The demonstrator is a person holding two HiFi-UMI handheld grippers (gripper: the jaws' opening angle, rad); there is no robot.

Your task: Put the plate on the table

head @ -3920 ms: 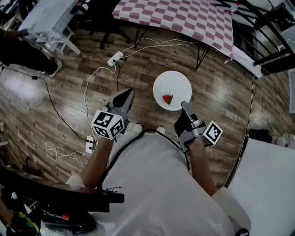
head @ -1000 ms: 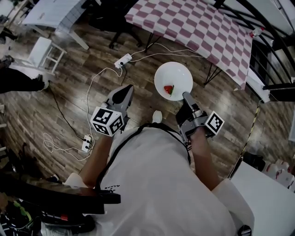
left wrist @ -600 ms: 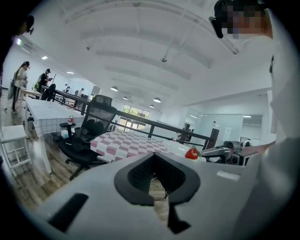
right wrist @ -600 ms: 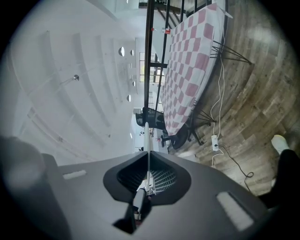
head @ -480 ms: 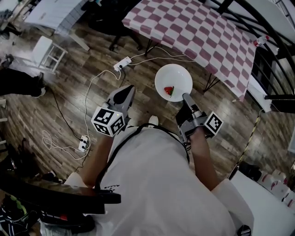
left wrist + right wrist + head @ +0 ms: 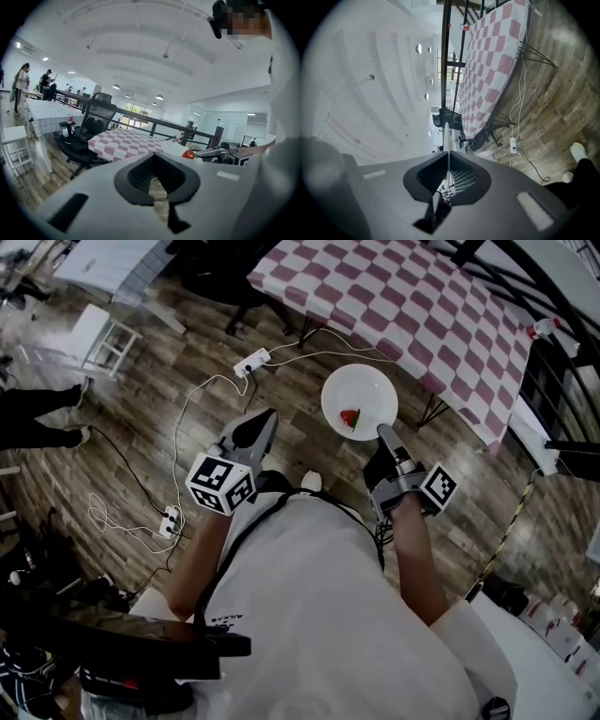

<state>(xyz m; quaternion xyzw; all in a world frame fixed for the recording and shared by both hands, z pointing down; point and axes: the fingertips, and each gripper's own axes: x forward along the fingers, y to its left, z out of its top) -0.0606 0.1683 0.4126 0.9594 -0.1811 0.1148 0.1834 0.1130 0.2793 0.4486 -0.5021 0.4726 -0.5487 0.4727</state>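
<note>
The left gripper [image 6: 264, 421] is hovering closed and empty. The white plate [image 6: 366, 388], bearing a red morsel [image 6: 350, 417], is hanging over the wooden floor [image 6: 141, 418], pinched at its near rim by the right gripper [image 6: 382, 431], just short of the checked bench [image 6: 412, 296] and its near edge. The set-down itself looks to be the step remaining.
</note>
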